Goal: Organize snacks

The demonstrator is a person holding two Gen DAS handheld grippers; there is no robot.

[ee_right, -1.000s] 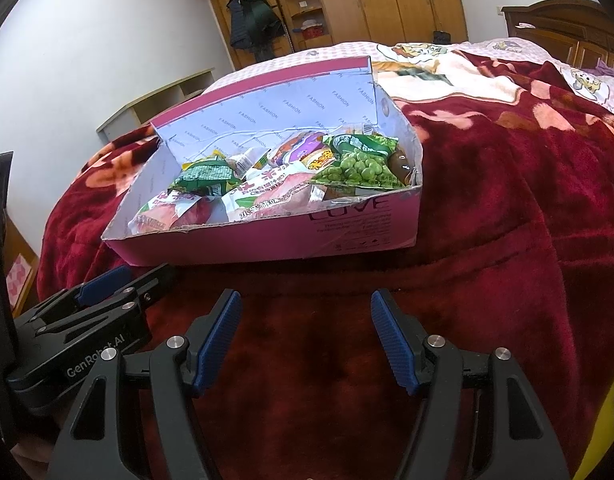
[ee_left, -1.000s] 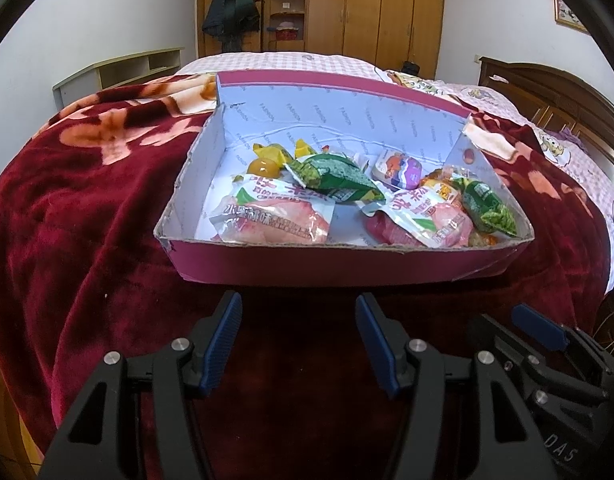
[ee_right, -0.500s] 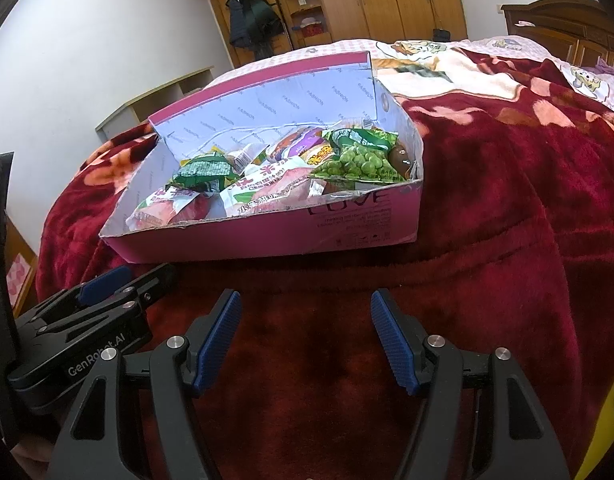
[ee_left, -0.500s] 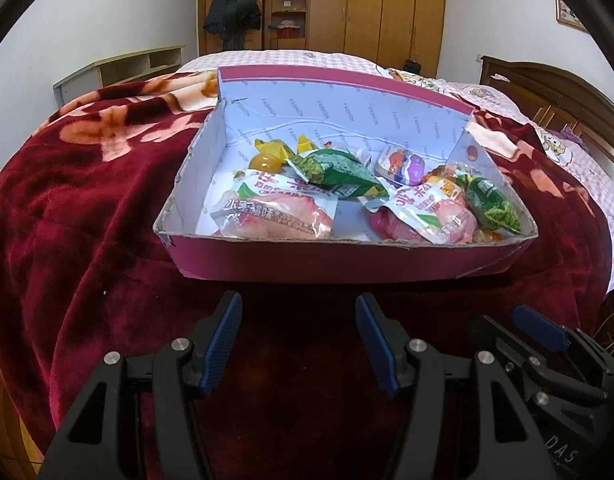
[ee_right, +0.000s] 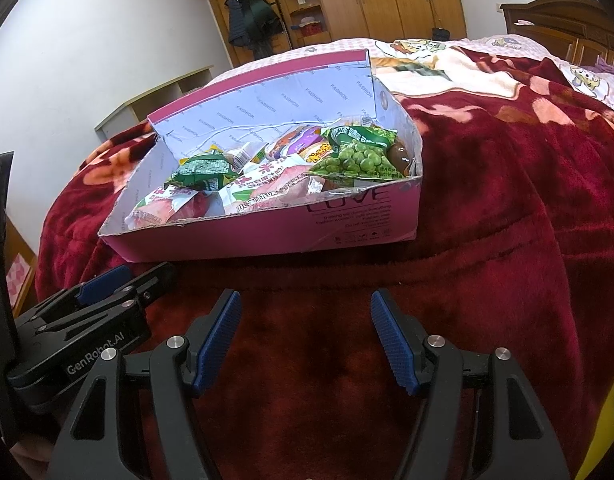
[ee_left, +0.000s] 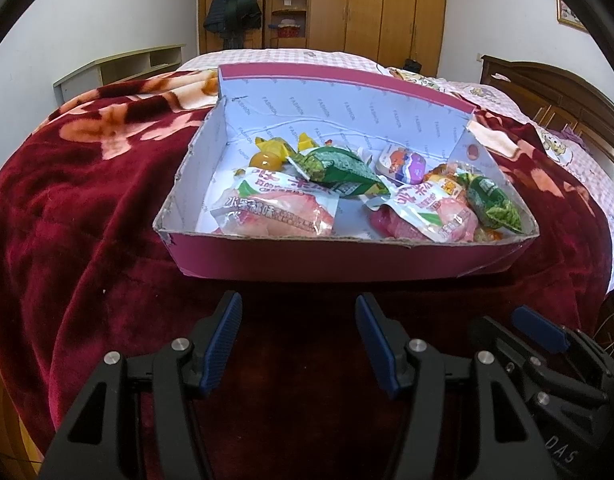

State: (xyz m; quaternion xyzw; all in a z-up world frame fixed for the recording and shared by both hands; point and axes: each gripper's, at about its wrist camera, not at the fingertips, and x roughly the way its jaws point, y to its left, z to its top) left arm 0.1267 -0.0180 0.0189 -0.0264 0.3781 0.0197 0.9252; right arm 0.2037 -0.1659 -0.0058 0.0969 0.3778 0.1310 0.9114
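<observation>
On the bed, over the red blanket [ee_left: 87, 216], I see the pink box [ee_left: 347, 260] just ahead of both claws, with the snacks lying inside it: pink packets [ee_left: 279, 212], green packets [ee_left: 339, 166] and a bag of green peas [ee_right: 359, 160] at its right end. My left claw [ee_left: 299, 312] is open with nothing between its blue pads. My right claw [ee_right: 303, 312] is open too, holding nothing, above the blanket.

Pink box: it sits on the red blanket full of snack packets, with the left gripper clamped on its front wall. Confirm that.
One thing is off: the left gripper grips nothing. The left wrist view shows its jaws open and empty, short of the front wall. The rest holds: the pink box sits on the red blanket with snack packets inside.
</observation>
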